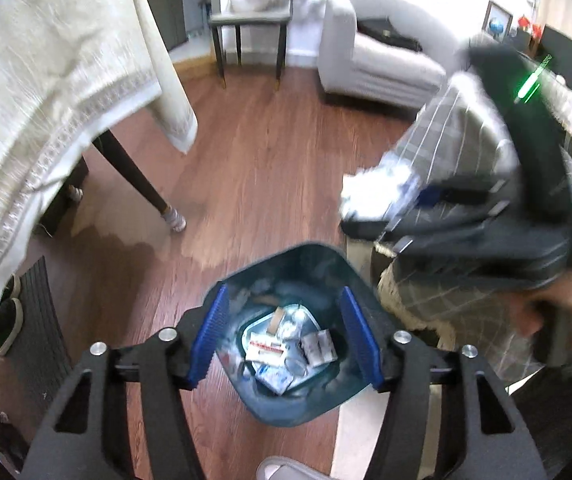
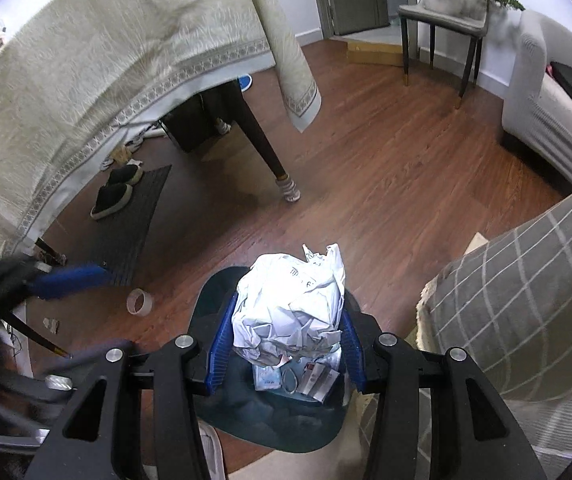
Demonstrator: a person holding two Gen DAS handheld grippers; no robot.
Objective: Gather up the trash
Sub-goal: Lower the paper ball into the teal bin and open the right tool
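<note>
One paper wad [image 2: 290,304] btwn right fingers [image 2: 222,344].

Teal bin [image 1: 286,408], white wad [image 2: 290,304].

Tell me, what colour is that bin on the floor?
The bin is dark teal; the left wrist view shows it best.

One bin [image 2: 210,300], one crumpled paper wad [image 2: 290,304], one tape roll [image 2: 140,301], two shoes [image 2: 116,192], one chair [image 2: 442,12].
</note>
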